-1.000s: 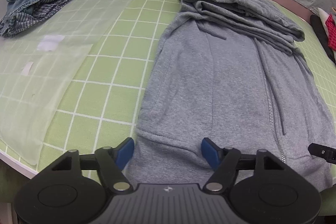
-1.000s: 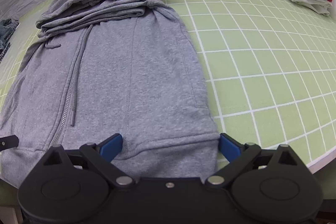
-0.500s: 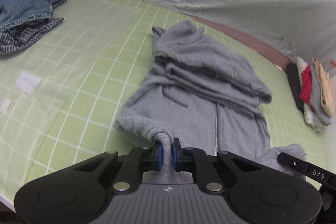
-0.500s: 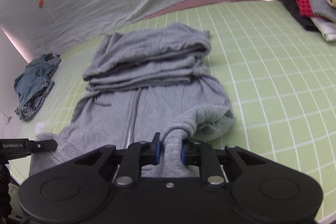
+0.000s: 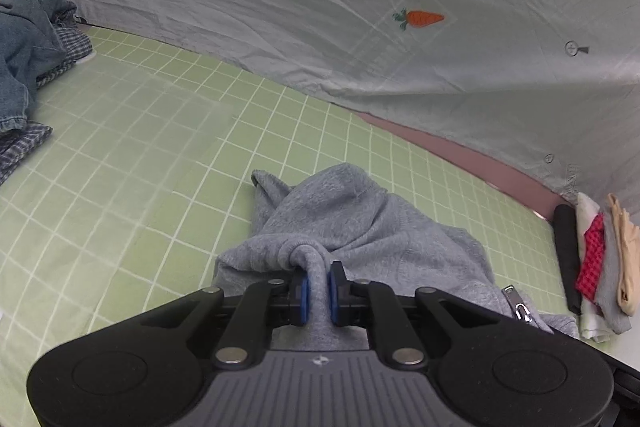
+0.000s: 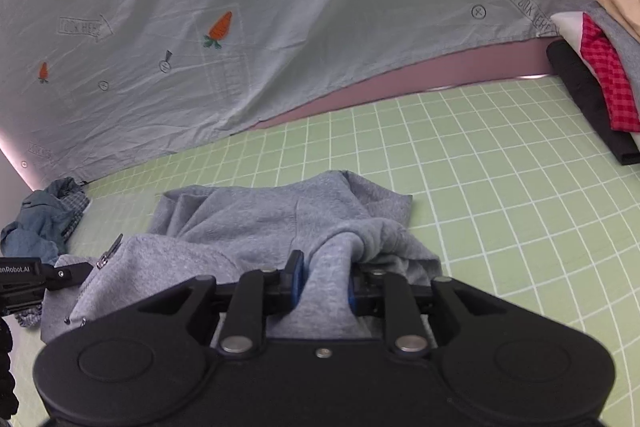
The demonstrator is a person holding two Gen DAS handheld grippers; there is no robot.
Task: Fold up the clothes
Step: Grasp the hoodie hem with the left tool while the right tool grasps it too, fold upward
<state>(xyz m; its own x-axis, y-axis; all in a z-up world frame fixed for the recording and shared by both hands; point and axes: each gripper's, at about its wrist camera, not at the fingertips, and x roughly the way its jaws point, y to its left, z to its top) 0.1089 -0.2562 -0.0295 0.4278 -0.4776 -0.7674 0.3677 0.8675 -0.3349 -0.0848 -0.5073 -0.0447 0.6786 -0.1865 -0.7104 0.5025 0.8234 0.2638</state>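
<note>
Left gripper (image 5: 317, 290) clamps bunched hem of grey hoodie (image 5: 360, 223); right gripper (image 6: 322, 285) pinches hem too (zipper pull (image 6: 109, 251) to its left); folded stack (image 6: 596, 75) far right.

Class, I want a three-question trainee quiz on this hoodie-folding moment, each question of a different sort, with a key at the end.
1. True or false: both the left gripper and the right gripper have their jaws shut on the grey hoodie.
2. Multiple choice: the stack of folded clothes lies A) under the hoodie, B) near the mat's far right edge, C) on the denim pile.
3. Fill in: the backdrop sheet is printed with orange ____.

Key: 1 true; 2 B; 3 carrots.
</note>
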